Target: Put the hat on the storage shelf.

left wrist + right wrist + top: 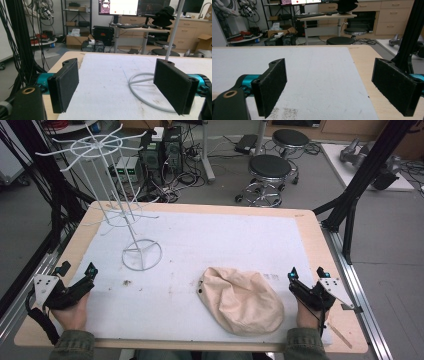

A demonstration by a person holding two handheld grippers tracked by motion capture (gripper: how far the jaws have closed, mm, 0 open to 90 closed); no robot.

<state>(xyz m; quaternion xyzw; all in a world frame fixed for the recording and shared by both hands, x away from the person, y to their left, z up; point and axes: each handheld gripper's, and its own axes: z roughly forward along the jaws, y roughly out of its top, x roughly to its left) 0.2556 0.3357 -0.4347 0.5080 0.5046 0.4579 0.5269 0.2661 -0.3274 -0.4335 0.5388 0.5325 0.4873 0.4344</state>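
High view, table (310,227): a wooden top covered by a white foam sheet (225,240); everything in play lies on that sheet.
Rack (107,195): a white wire display stand, upright at the far left of the sheet, with a ring base (142,254) and hooked arms at two levels; every hook I can see is bare.
Cap (242,300): a beige cloth cap, slumped flat on the near right part of the sheet, well apart from the rack and just left of the right gripper.
Cap, long axis: runs slantwise from its far-left end to its near-right end, where the crown bulges roundest; a small dark eyelet shows at the far-left edge. Which end carries the brim I cannot tell.
Left gripper (77,268): rests at the near left edge of the sheet, jaws spread wide and nothing between them; its own view looks through the gap toward the ring base.
Right gripper (307,272): rests at the near right edge beside the cap, jaws likewise spread with nothing in the gap; the pads (272,85) frame bare sheet and table edge.
Progress: by my reading nothing has begun; the cap is untouched and both tools sit parked at the near edge.
Left to do: probably grasp the cap, lift it, carry it across to the rack and hang it on a hook.
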